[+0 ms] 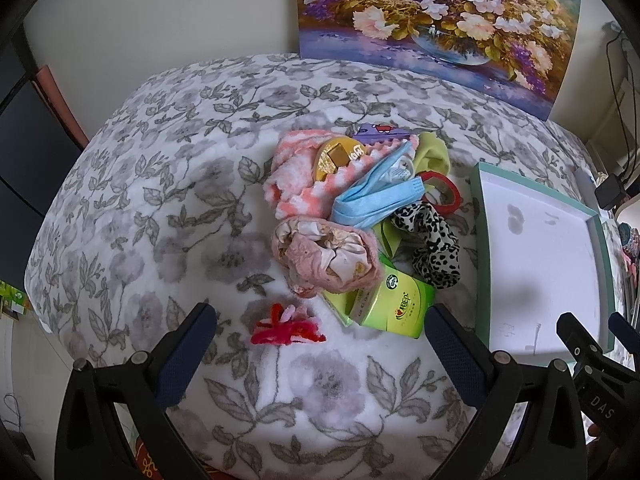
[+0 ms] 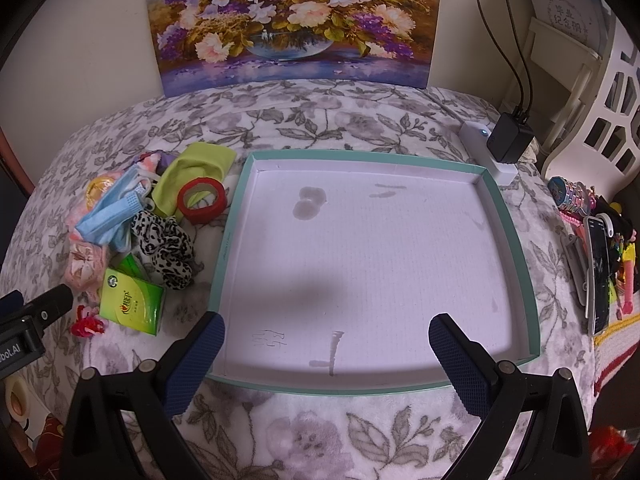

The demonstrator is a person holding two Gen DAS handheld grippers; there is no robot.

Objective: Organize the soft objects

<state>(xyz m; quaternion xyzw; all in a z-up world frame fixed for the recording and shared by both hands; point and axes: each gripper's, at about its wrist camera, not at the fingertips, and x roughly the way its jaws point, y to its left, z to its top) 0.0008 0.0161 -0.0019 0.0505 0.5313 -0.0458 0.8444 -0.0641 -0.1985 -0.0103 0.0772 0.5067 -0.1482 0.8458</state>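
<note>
Across the bed lay a floral blanket (image 2: 320, 120), grey leaves on white, with a flower painting (image 2: 296, 20) propped against the wall behind. Right of centre sat a shallow box lid (image 2: 532, 280), teal rim, white floor bare but for faint stains; its left edge ran just beside the pile. Soft things heaped left of the lid: pink-and-white knit (image 1: 296, 184), blue face mask (image 1: 372, 200) draped over it, lime cloth (image 2: 200, 172), leopard scrunchie (image 1: 432, 240), pink scrunchie (image 1: 324, 256). Green tissue pack (image 1: 392, 304) touched the pink scrunchie's near side; red tape roll (image 2: 202, 200) rested on the lime cloth. Small red pipe-cleaner flower (image 1: 288, 326) lay apart, nearest the left gripper (image 1: 320, 344), jaws spread wide, nothing held. Right gripper (image 2: 326, 346) hovered over the lid's near edge, jaws likewise apart. Open blanket in front and left of the pile.
</note>
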